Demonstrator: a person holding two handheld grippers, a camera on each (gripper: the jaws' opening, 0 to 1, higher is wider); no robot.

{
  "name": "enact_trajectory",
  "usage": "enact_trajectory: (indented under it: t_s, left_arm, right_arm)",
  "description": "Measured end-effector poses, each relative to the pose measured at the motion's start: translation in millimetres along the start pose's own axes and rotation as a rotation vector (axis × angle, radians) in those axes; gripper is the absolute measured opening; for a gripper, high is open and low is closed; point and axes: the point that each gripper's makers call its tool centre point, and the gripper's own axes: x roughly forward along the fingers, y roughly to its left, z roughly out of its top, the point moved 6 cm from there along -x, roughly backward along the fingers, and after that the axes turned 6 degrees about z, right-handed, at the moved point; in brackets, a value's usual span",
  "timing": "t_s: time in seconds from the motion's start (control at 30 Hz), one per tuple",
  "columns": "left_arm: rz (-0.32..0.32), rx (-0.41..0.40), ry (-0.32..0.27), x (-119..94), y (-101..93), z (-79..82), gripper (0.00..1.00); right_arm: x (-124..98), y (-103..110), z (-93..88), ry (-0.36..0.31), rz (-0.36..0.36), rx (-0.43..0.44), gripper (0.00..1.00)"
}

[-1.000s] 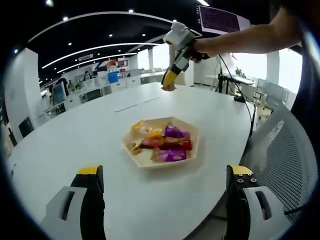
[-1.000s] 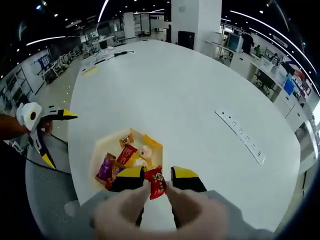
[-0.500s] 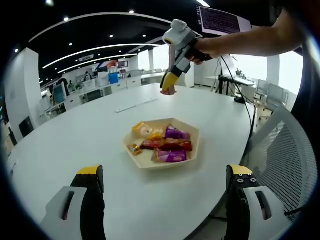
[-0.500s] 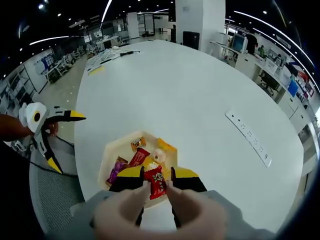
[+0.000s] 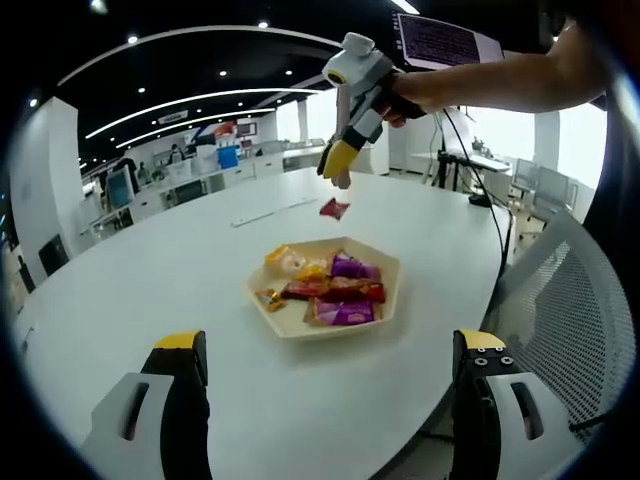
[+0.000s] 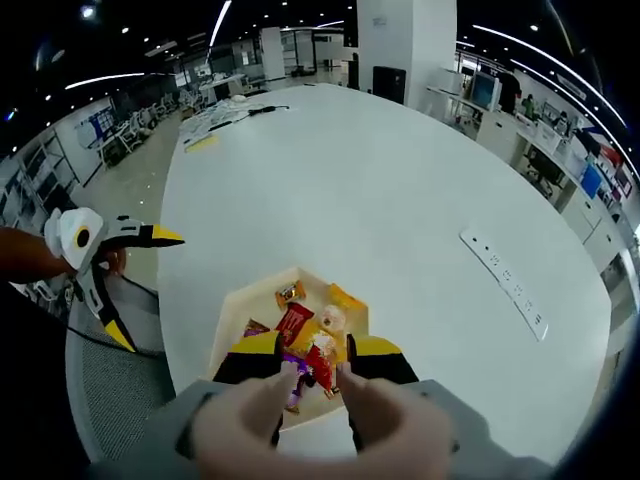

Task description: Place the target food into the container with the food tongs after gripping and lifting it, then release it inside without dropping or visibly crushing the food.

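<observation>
Fingers, right gripper: the yellow-tipped fingers of the right gripper stand parted, rising from the bottom centre of the right gripper view. A red snack packet shows in the gap between them.
Fingers, left gripper: the left gripper has its jaws spread wide at the lower left and lower right of the left gripper view, holding nothing.
Target food: in the left gripper view the red snack packet hangs in open air at upper centre. It is apart from the right gripper above it and above the far edge of the tray.
Container: a pale hexagonal tray sits at centre frame on a white round table. It already holds several wrapped snacks, among them purple packets and an orange one.
Progress: gripping and lifting look done, and the packet appears to be let go from well above the tray. Whether it lands inside cannot be told yet; that landing is what is left.
Risk: the packet is close to the tray's far rim, so it may fall or bounce onto the table.
Surroundings: a person's bare arm reaches in from the upper right. A mesh chair back fills the right side. A power strip lies on the table, right of centre in the right gripper view.
Obstructions: nothing lies between packet and tray.
</observation>
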Motion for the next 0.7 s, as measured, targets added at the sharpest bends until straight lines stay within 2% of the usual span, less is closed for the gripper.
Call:
enact_trajectory:
  t_s: [0.37, 0.7]
  left_arm:
    - [-0.003, 0.000, 0.004, 0, 0.2, -0.5, 0.99]
    - [-0.011, -0.002, 0.009, 1, -0.4, -1.2, 0.99]
  right_arm:
    - [-6, 5, 0.6, -0.046, -0.009, -0.004, 0.26]
    - [-24, 8, -7.3, -0.128, -0.030, -0.002, 0.25]
